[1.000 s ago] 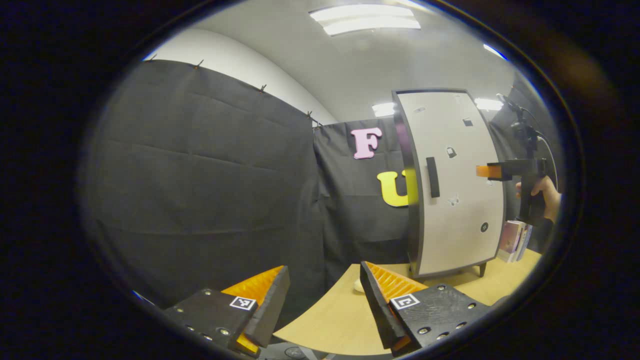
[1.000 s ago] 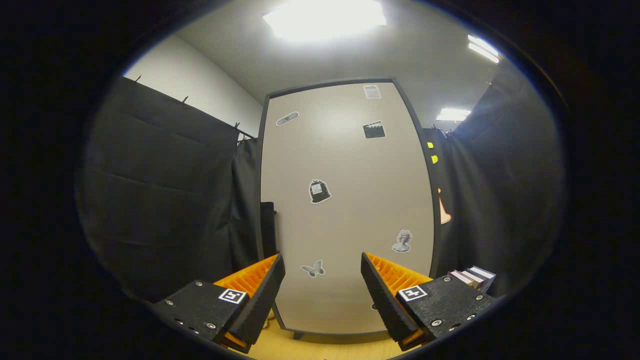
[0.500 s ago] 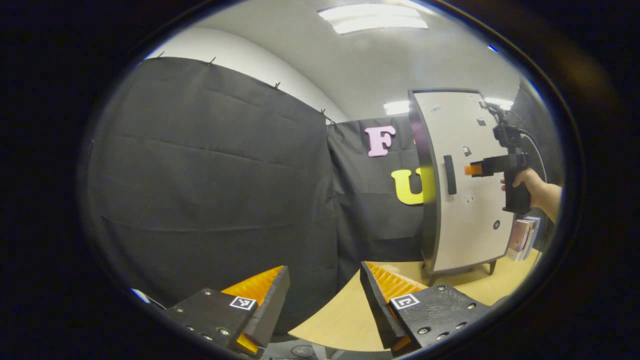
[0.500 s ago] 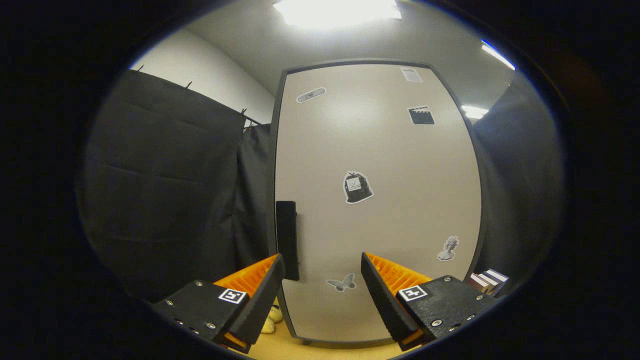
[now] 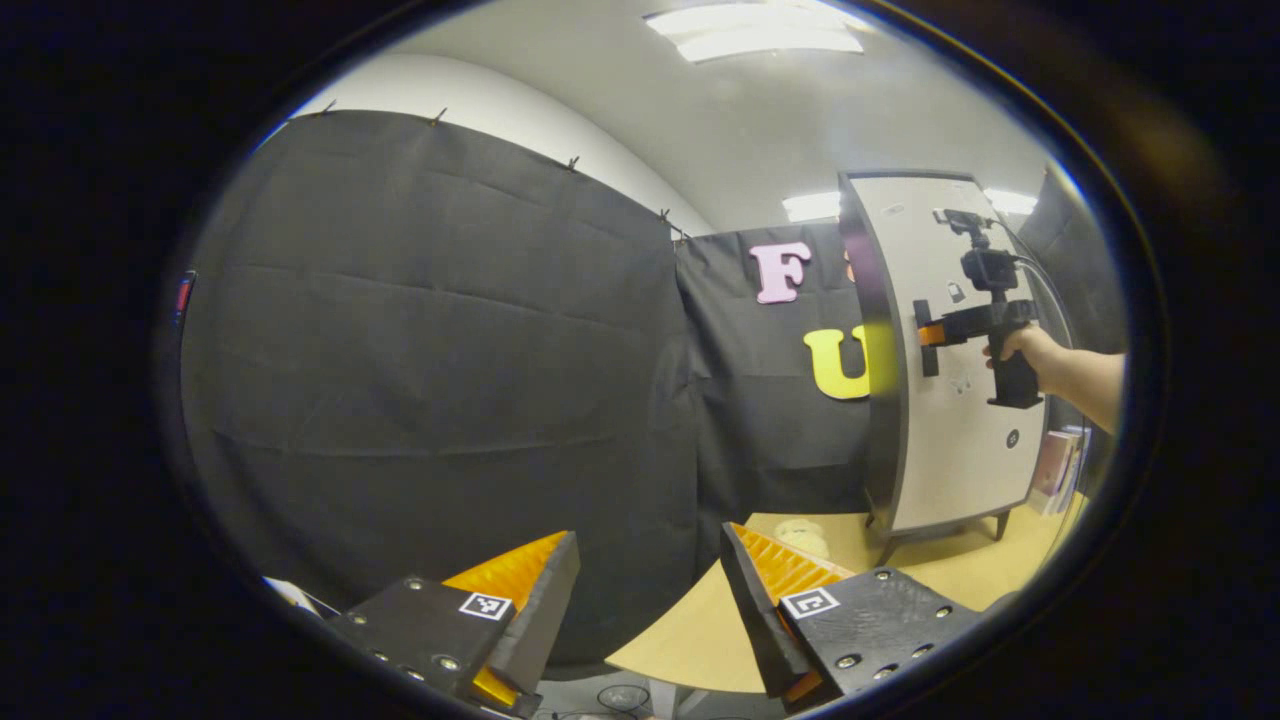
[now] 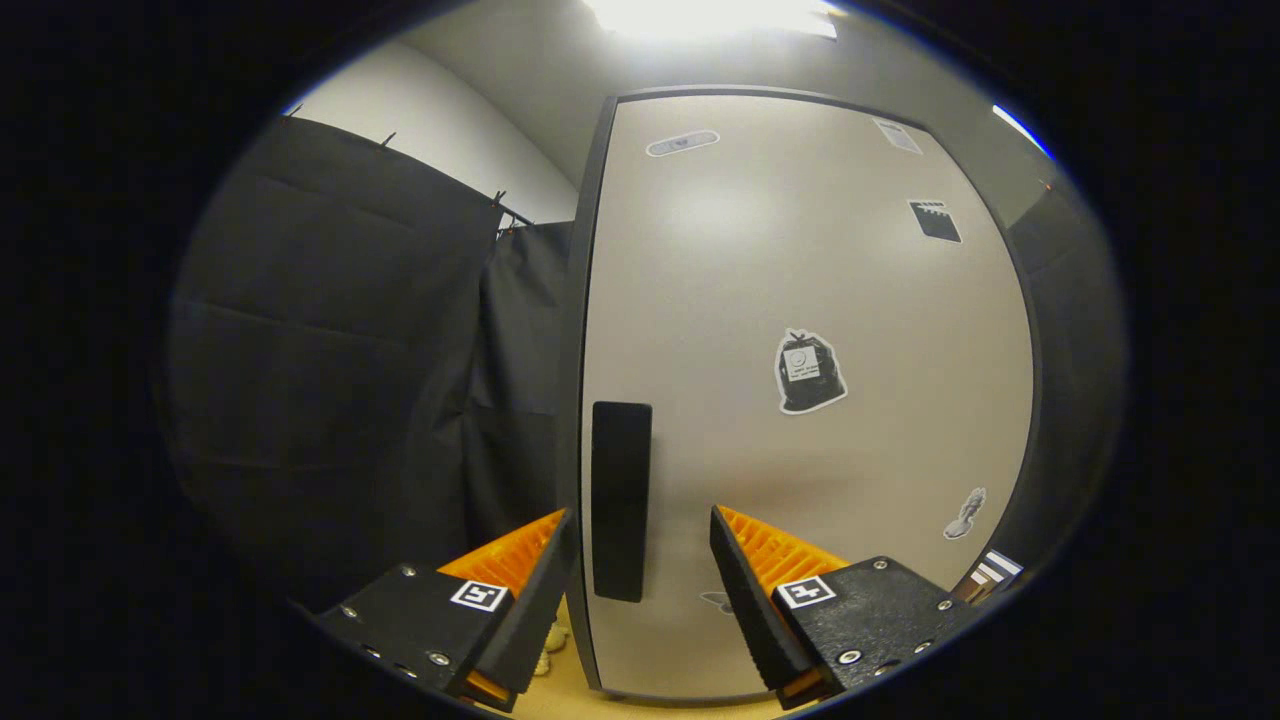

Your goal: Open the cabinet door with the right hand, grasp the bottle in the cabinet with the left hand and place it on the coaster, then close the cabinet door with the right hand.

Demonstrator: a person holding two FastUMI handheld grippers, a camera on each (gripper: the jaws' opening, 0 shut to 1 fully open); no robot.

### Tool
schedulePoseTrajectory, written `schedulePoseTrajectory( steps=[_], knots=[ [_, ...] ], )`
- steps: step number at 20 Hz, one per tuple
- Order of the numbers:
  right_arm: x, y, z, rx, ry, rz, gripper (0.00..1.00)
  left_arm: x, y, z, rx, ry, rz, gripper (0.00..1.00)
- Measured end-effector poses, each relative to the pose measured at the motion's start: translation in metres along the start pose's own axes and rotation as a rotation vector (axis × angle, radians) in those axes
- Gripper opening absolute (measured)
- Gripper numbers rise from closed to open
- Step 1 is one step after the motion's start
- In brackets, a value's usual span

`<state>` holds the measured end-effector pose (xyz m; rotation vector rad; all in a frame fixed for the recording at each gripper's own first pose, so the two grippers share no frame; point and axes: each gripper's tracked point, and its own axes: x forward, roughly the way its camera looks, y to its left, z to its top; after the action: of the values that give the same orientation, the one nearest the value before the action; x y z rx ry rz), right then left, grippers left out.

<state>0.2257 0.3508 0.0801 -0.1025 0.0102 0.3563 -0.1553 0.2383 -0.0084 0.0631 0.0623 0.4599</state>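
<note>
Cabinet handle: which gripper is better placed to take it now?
Right. The right gripper is open with the door handle between its fingers; the left gripper hangs open over the table edge, far off.

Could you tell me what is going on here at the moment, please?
A person is bringing the right tongs up to the closed cabinet door. They are open, with the dark vertical handle between the fingers but not yet gripped. The left tongs hang open over the wooden table, holding nothing. No bottle can be seen while the door is shut.
</note>
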Motion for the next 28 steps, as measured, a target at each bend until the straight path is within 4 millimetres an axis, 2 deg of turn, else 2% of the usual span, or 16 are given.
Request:
schedulePoseTrajectory(
  steps=[3, 4, 5, 8, 10, 15, 16, 17, 20, 28],
  knots=[
    [0.013, 0.004, -0.005, -0.007, 0.034, -0.01, 0.71, 0.001, 0.006, -0.002, 0.001, 0.002, 0.007, 0.82],
    [0.017, 0.007, -0.008, 0.004, 0.05, -0.006, 0.63, 0.002, 0.007, -0.003, -0.001, 0.003, 0.007, 0.82],
    [0.019, 0.01, -0.011, 0.022, 0.071, 0.0, 0.6, 0.003, 0.008, -0.004, -0.002, 0.003, 0.006, 0.82],
    [0.021, 0.01, -0.013, 0.072, 0.096, 0.0, 0.33, 0.006, 0.009, -0.006, -0.006, 0.002, -0.006, 0.82],
    [0.017, 0.011, -0.011, 0.063, 0.11, 0.0, 0.23, 0.008, 0.008, -0.008, -0.012, 0.002, -0.017, 0.82],
    [0.013, 0.01, -0.012, 0.07, 0.113, 0.022, 0.2, 0.017, -0.003, -0.004, -0.022, -0.008, -0.054, 0.82],
    [0.011, 0.01, -0.012, 0.065, 0.108, 0.03, 0.19, 0.022, -0.008, -0.004, -0.021, -0.011, -0.063, 0.87],
    [0.008, 0.01, -0.012, 0.063, 0.101, 0.037, 0.2, 0.024, -0.012, -0.002, -0.022, -0.015, -0.073, 0.77],
    [0.004, 0.009, -0.012, 0.064, 0.092, 0.053, 0.2, 0.03, -0.028, -0.001, -0.022, -0.023, -0.106, 0.87],
    [-0.006, 0.001, -0.014, 0.061, 0.104, 0.109, 0.2, 0.036, -0.069, 0.005, -0.034, -0.045, -0.182, 0.87]
  ],
)
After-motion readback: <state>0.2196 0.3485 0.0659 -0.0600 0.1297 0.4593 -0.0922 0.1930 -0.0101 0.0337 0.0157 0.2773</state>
